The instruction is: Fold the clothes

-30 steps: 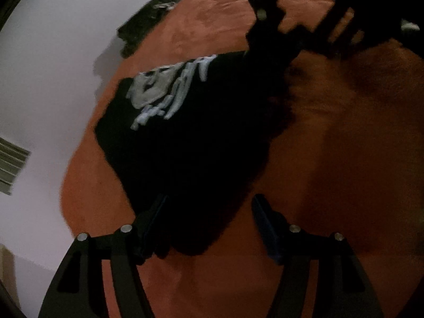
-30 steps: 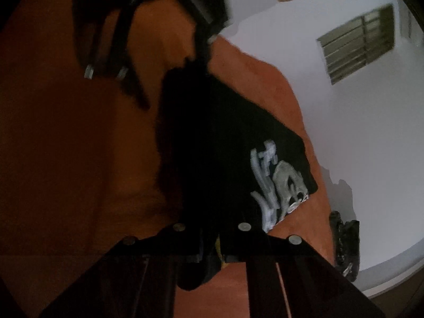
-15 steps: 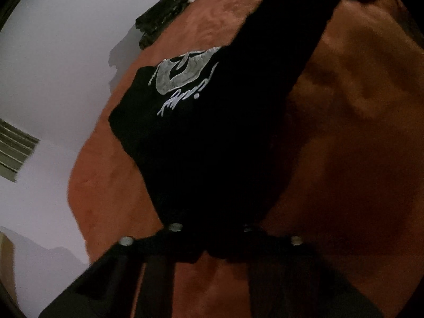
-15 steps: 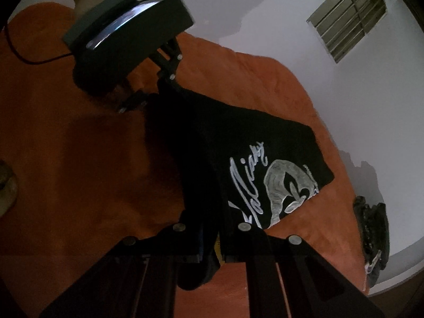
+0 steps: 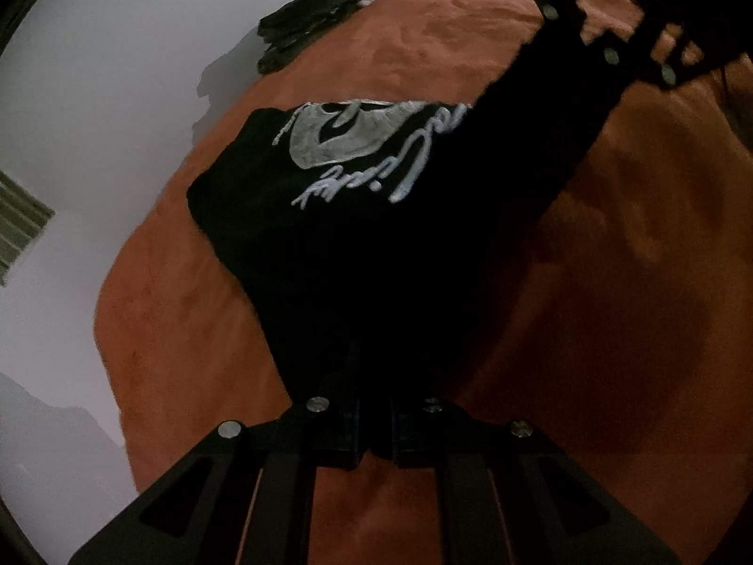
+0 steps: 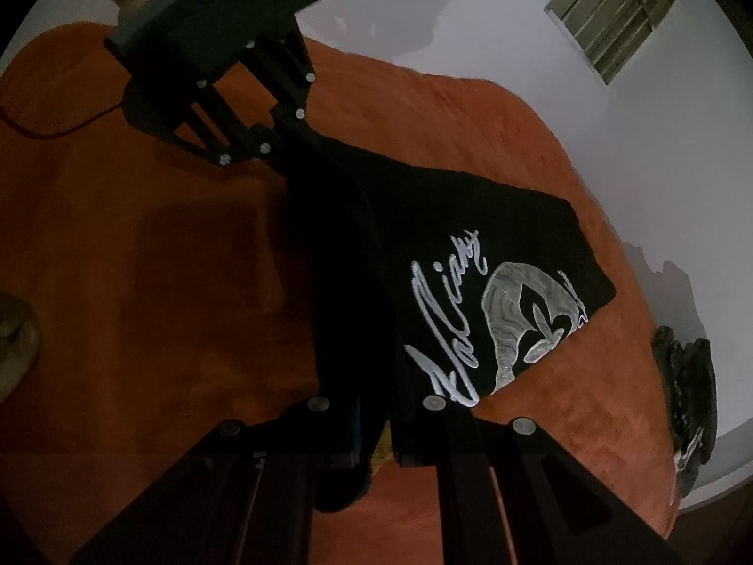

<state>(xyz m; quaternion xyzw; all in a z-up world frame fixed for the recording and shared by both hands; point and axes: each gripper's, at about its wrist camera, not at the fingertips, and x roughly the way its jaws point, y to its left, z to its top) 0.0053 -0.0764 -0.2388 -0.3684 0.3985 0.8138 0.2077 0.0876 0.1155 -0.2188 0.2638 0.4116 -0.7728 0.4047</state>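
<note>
A black T-shirt (image 5: 376, 245) with a white print and script lettering hangs stretched above an orange bed cover (image 5: 635, 282). My left gripper (image 5: 374, 428) is shut on one end of the shirt's near edge. My right gripper (image 6: 376, 428) is shut on the other end. In the right wrist view the black T-shirt (image 6: 447, 254) runs from my fingers up to the left gripper (image 6: 277, 141), which pinches its far corner. In the left wrist view the right gripper (image 5: 607, 42) holds the shirt at the top right. The far printed part still rests on the cover.
A dark pile of other clothes (image 5: 310, 23) lies at the far edge of the bed, by the white wall (image 5: 117, 70); in the right wrist view the same dark pile (image 6: 687, 395) sits at the right. A barred window (image 6: 616, 4) is up on the wall.
My left gripper, open a second ago, has shut on the shirt. Both grippers have since risen, lifting the shirt's near edge off the cover and uncovering more of the print.
</note>
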